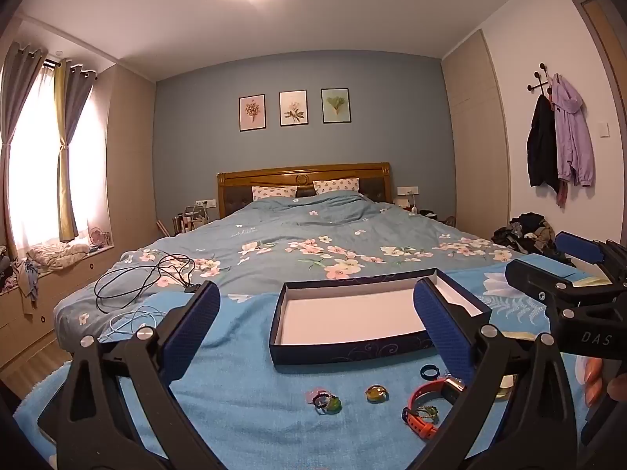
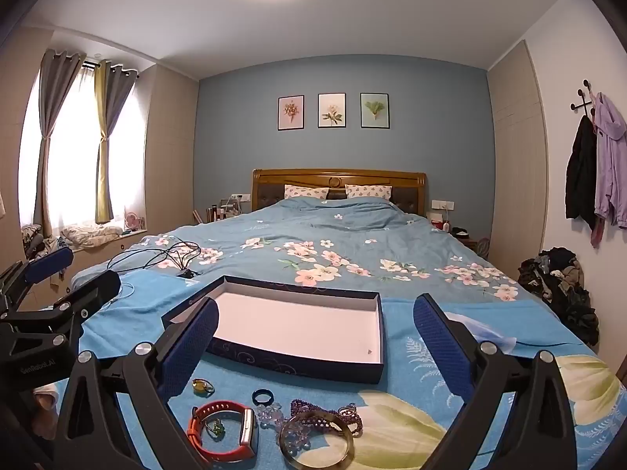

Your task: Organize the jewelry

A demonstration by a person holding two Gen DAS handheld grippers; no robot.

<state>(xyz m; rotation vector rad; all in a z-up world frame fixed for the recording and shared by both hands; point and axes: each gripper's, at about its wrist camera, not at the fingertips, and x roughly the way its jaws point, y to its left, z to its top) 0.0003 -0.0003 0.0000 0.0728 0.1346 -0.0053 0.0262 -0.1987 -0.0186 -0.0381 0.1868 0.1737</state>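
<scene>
Both claws spread wide, nothing between the pads: left gripper point(image 1: 315, 327) and right gripper point(image 2: 315, 338) hang side by side over the foot of a bed point(image 1: 313, 231). Surface: bright blue towel point(image 1: 243, 356) laid on a blue floral duvet. Dark shallow box point(image 2: 298, 364), white inside, sits open on the towel just beyond the jewelry. Nearest the cameras: orange watch point(image 2: 219, 431), green-stone ring point(image 1: 328, 402), amber ring point(image 2: 202, 386), dark ring point(image 2: 261, 396), purple bead bracelet point(image 2: 313, 407), bangle point(image 2: 316, 440). Loose black cables point(image 1: 145, 278) lie left on the duvet. Bedroom: wooden headboard, three framed prints, curtained window, coats on wall hooks.
</scene>
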